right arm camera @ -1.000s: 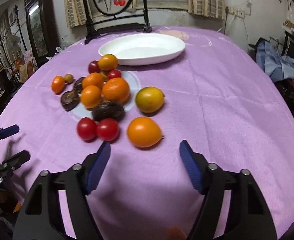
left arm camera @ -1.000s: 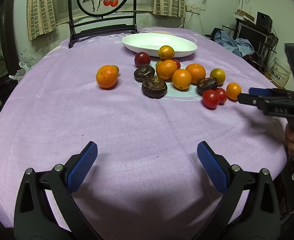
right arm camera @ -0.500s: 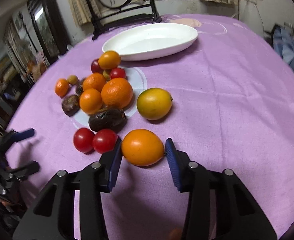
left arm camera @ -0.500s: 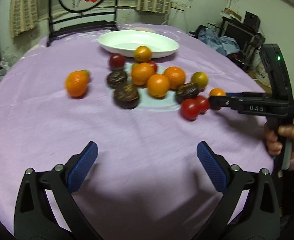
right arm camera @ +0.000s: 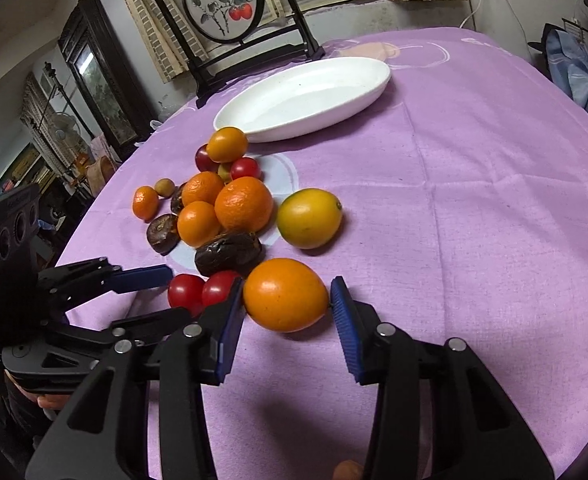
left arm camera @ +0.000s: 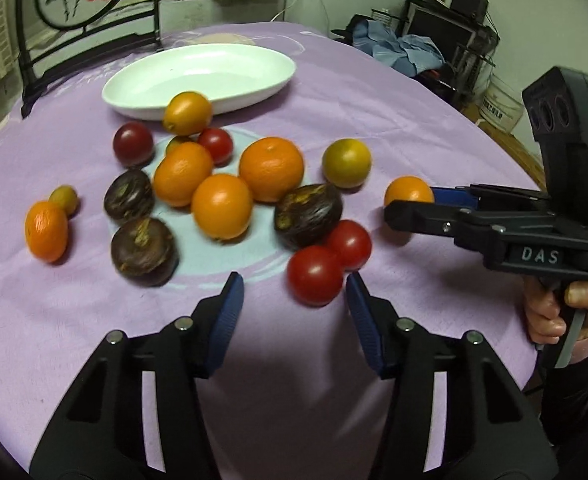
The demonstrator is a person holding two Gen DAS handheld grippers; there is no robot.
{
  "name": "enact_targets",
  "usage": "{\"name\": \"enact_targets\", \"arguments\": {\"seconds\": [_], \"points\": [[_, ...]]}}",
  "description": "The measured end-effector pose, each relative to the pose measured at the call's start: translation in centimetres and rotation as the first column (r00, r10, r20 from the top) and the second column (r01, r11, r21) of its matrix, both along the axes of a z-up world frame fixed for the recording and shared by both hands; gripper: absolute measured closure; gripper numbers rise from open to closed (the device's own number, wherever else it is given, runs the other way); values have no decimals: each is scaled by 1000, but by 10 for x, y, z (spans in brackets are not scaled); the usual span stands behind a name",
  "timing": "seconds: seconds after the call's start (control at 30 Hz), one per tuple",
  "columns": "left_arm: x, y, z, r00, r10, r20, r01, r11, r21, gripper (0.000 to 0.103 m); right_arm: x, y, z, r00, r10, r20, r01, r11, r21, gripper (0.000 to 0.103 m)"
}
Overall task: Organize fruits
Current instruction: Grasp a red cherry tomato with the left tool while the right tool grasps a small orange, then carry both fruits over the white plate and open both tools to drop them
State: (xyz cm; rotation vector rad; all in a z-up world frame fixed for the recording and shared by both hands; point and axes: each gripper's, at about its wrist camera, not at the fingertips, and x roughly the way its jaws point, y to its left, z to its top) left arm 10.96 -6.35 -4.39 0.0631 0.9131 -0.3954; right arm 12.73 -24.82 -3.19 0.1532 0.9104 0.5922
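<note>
Several fruits lie on a purple tablecloth in front of a white oval plate (left arm camera: 198, 76), also in the right wrist view (right arm camera: 305, 100). My right gripper (right arm camera: 286, 304) is shut on an orange citrus fruit (right arm camera: 286, 300), both pads touching its sides; the fruit (left arm camera: 407, 192) also shows in the left wrist view. My left gripper (left arm camera: 294, 284) is open, its pads either side of a red cherry tomato (left arm camera: 313, 274) without touching it. A second tomato (left arm camera: 349, 242) sits just behind.
Oranges (left arm camera: 222, 204), dark mangosteens (left arm camera: 307, 214), a yellow-green citrus (left arm camera: 345, 162) and small kumquats (left arm camera: 46, 230) are clustered mid-table. A dark chair (right arm camera: 230, 56) stands behind the plate. The table edge drops off at right near cluttered shelves (left arm camera: 445, 36).
My right gripper moved onto the orange citrus and closed on it. My left gripper advanced toward the pile and narrowed its opening around the red tomato.
</note>
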Motion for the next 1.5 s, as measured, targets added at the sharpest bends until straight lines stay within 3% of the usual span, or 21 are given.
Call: {"name": "enact_targets", "arguments": {"seconds": [0.13,0.37,0.63,0.77,0.97,1.1,1.2,1.33,1.43,1.5], "points": [[6,-7,-5,999,-20,-26,20,1000,8,61,-1,-3,1,1000,-2,6,2,1000,22,59],[7,-8,-4,999,-36,-23,36,999,-4,72,-1,-3,2,1000,-6,10,6,1000,23,59],[-3,9,3,999,-41,-1,41,997,-73,73,-5,1,6,999,2,45,-2,1000,1,59],[3,28,22,998,-34,46,39,993,-110,73,4,10,19,997,21,70,-22,1000,13,59],[78,59,68,985,85,149,-63,987,-148,73,75,34,54,980,-45,195,46,999,-2,59],[152,70,70,976,181,122,-166,979,-121,73,153,52,46,988,-87,128,90,996,-17,59],[193,71,61,971,224,85,-215,972,-96,73,183,63,37,988,-101,114,111,990,-88,59],[219,62,41,975,219,28,-217,975,-48,73,211,68,17,995,-97,26,100,985,-137,59],[227,58,29,976,217,6,-217,976,-18,72,217,69,11,996,-94,9,94,984,-150,59],[229,56,28,975,221,11,-221,975,-9,64,215,68,10,996,-94,1,93,984,-152,57]]}}
